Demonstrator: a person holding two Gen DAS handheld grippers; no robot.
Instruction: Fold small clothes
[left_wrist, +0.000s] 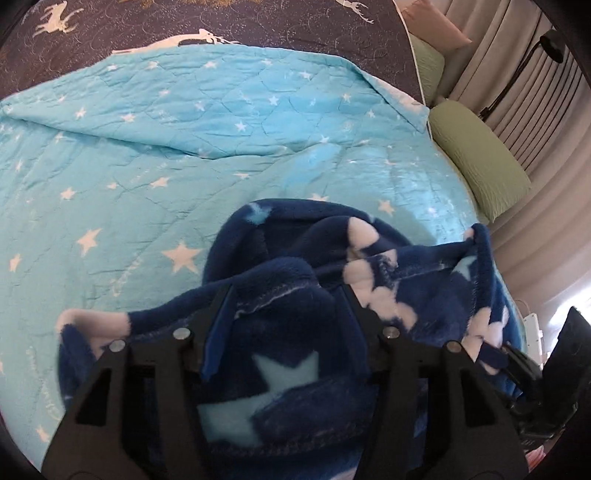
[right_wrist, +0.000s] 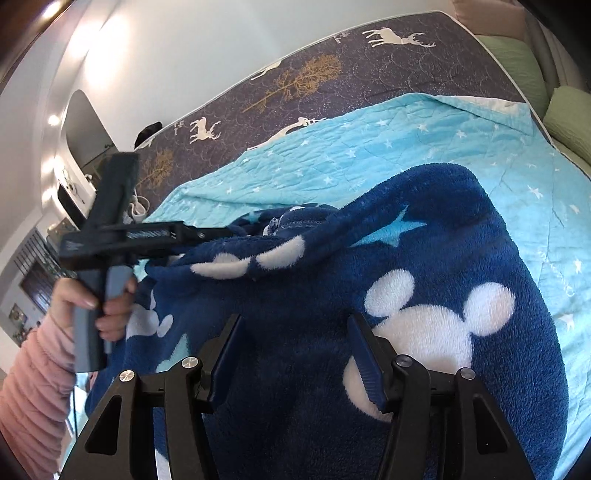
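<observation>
Left tongs (left_wrist: 288, 306): jaws stand apart with a bunched fold of the navy fleece garment (left_wrist: 295, 332) heaped between them. The fabric fills the gap, but whether the pads press on it cannot be told from the left wrist view. In the right wrist view the left tongs (right_wrist: 221, 233) reach in from the left, tips buried in a raised ridge of the garment, which is lifted there. A hand (right_wrist: 99, 310) in a pink sleeve (right_wrist: 33, 391) grips the handle.

Right tongs (right_wrist: 295, 339): jaws released, set wide apart above the garment (right_wrist: 424, 258). The pads appear clear of the fleece; no fabric is caught between them.

Garment: dark blue fleece with white mouse-head shapes and pale blue stars, rumpled, lying on a light blue star-print quilt (left_wrist: 184, 129) at the near side of the bed.

Surroundings: the quilt lies over a dark bedspread with deer and tree motifs (right_wrist: 314, 77). Green pillows (left_wrist: 476, 155) lie at the right side of the bed, beside pleated curtains (left_wrist: 517, 74).
</observation>
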